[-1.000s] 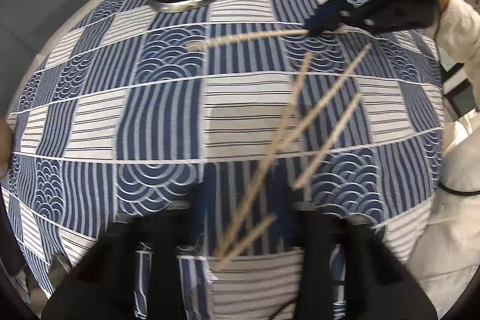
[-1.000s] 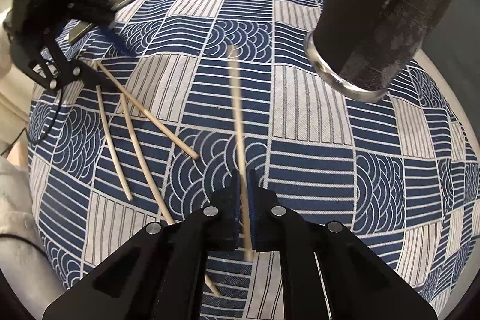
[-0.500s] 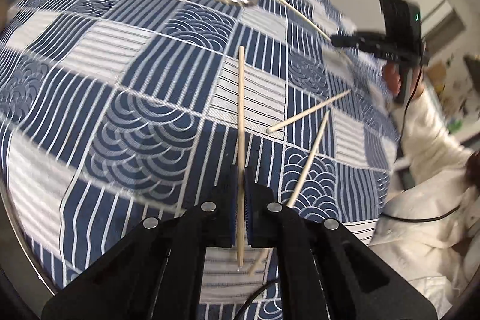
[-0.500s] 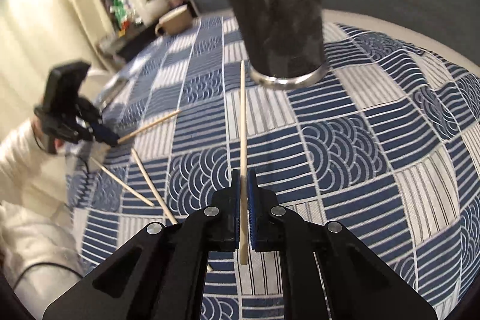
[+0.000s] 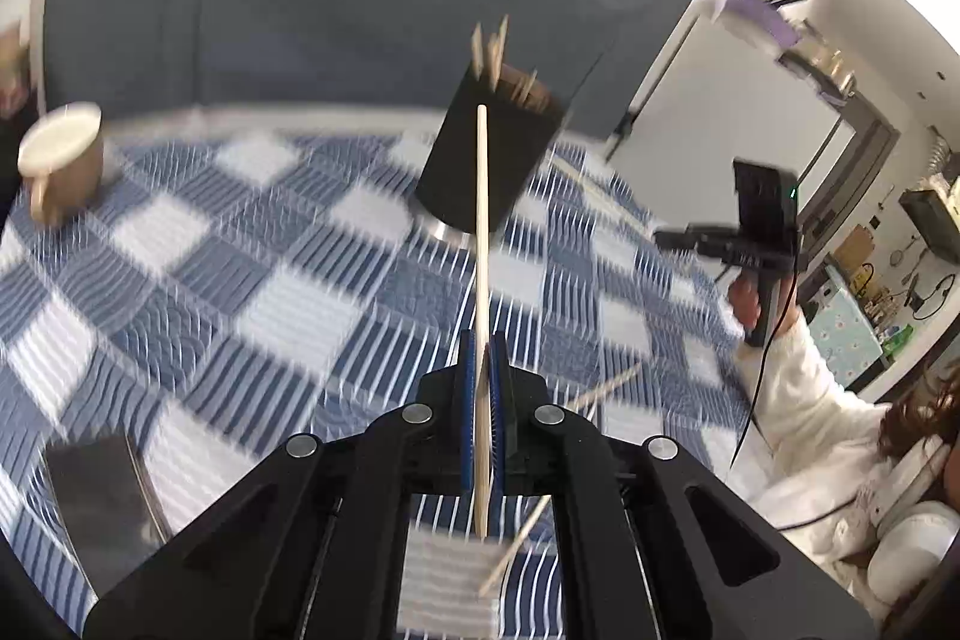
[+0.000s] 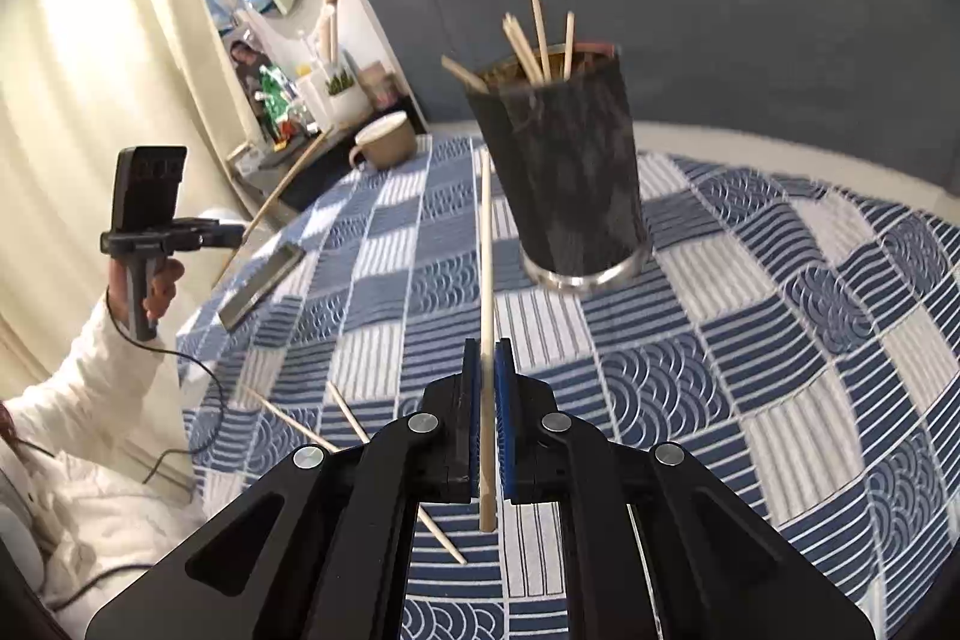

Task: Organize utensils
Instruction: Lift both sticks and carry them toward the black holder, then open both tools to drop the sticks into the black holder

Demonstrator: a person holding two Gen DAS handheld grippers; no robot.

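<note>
My left gripper (image 5: 481, 340) is shut on a wooden chopstick (image 5: 481, 232) that points up toward the black utensil holder (image 5: 489, 160), which has several chopsticks standing in it. In the right wrist view my right gripper (image 6: 487, 349) is shut on another chopstick (image 6: 486, 256), raised above the cloth and aimed just left of the holder (image 6: 570, 184). Two loose chopsticks (image 6: 300, 427) lie on the cloth at the lower left, and the left view shows them too (image 5: 603, 388). Each gripper appears in the other's view, the right gripper (image 5: 666, 238) and the left gripper (image 6: 240, 237).
A blue and white patterned tablecloth (image 6: 780, 340) covers the round table. A beige mug (image 6: 384, 142) stands at the far edge, and a dark flat phone (image 6: 261, 280) lies near the left edge. A person in a white sleeve (image 5: 804, 400) sits beside the table.
The left gripper shut on a chopstick and lifted it off the cloth. Both grippers rose and tilted up, so the holder's rim and the wall behind now show.
</note>
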